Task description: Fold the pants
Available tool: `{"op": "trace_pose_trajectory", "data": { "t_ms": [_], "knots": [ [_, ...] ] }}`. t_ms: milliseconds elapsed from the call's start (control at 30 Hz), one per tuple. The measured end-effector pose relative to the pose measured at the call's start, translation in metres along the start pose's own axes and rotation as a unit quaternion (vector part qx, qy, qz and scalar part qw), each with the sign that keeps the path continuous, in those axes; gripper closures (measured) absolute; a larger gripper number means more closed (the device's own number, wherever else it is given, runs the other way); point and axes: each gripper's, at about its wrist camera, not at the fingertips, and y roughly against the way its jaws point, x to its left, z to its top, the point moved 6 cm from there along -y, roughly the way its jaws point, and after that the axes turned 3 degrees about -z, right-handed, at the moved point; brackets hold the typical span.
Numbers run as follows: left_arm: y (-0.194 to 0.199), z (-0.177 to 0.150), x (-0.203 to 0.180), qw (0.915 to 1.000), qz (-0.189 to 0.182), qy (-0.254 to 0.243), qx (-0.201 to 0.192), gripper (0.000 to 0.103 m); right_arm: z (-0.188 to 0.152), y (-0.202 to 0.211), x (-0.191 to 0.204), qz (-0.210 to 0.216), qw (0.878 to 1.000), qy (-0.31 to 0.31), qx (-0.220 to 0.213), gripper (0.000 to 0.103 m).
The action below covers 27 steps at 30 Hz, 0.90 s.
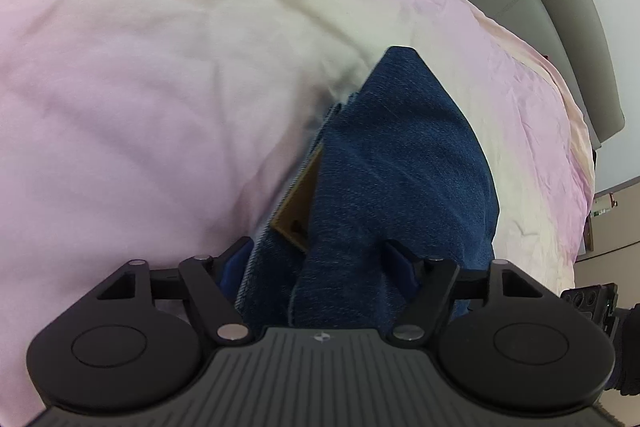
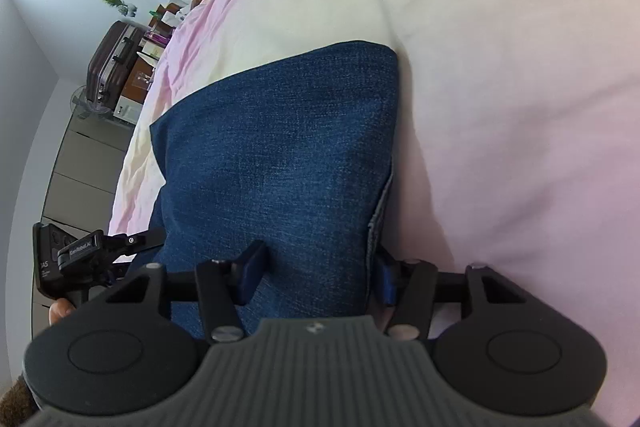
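The blue denim pants lie folded on the pink and cream bedsheet. A tan leather waist patch shows under the top layer. My left gripper has its fingers spread on both sides of the near denim edge, with cloth bunched between them. In the right wrist view the pants form a broad folded panel. My right gripper straddles its near edge, one finger pressing on top of the cloth and the other beside its hem.
A grey padded headboard runs along the bed's far side. Past the bed edge in the right wrist view stand a dark suitcase, a cluttered desk and grey drawers. The left gripper's body shows at the lower left.
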Motion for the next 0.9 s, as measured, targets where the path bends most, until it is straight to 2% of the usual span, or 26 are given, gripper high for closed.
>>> {"op": "trace_pose_trajectory", "data": {
  "t_ms": [33, 100, 133, 233, 300, 400, 667, 900],
  "knots": [
    [0.000, 0.000, -0.002, 1.0000, 0.002, 0.000, -0.002, 0.026, 0.000, 0.000, 0.002, -0.008, 1.000, 0.007, 0.001, 0.055],
    [0.002, -0.002, -0.005, 1.0000, 0.006, 0.001, -0.006, 0.038, 0.001, 0.000, 0.008, -0.021, 1.000, 0.021, 0.003, 0.059],
    [0.003, -0.003, -0.008, 0.9999, 0.013, -0.002, -0.011, 0.040, 0.002, 0.000, 0.010, -0.027, 0.999, 0.022, 0.004, 0.061],
    [0.011, -0.007, -0.020, 0.9982, 0.039, -0.029, -0.035, 0.051, 0.006, 0.003, 0.021, -0.041, 0.999, 0.026, 0.004, 0.071],
    [0.017, -0.009, -0.025, 0.9975, 0.046, -0.028, -0.046, 0.060, 0.008, 0.010, 0.029, -0.042, 0.999, 0.031, 0.001, 0.084],
    [0.029, -0.012, -0.031, 0.9967, 0.049, -0.025, -0.059, 0.067, 0.011, 0.026, 0.041, -0.038, 0.999, 0.034, 0.000, 0.088],
    [0.079, -0.031, -0.068, 0.9963, 0.046, -0.037, -0.063, 0.070, 0.008, 0.083, 0.085, -0.044, 0.997, 0.057, -0.012, 0.088],
    [0.161, -0.065, -0.123, 0.9915, 0.071, -0.088, -0.064, 0.071, -0.037, 0.145, 0.128, -0.011, 0.998, 0.062, -0.011, 0.089]
  ]
}}
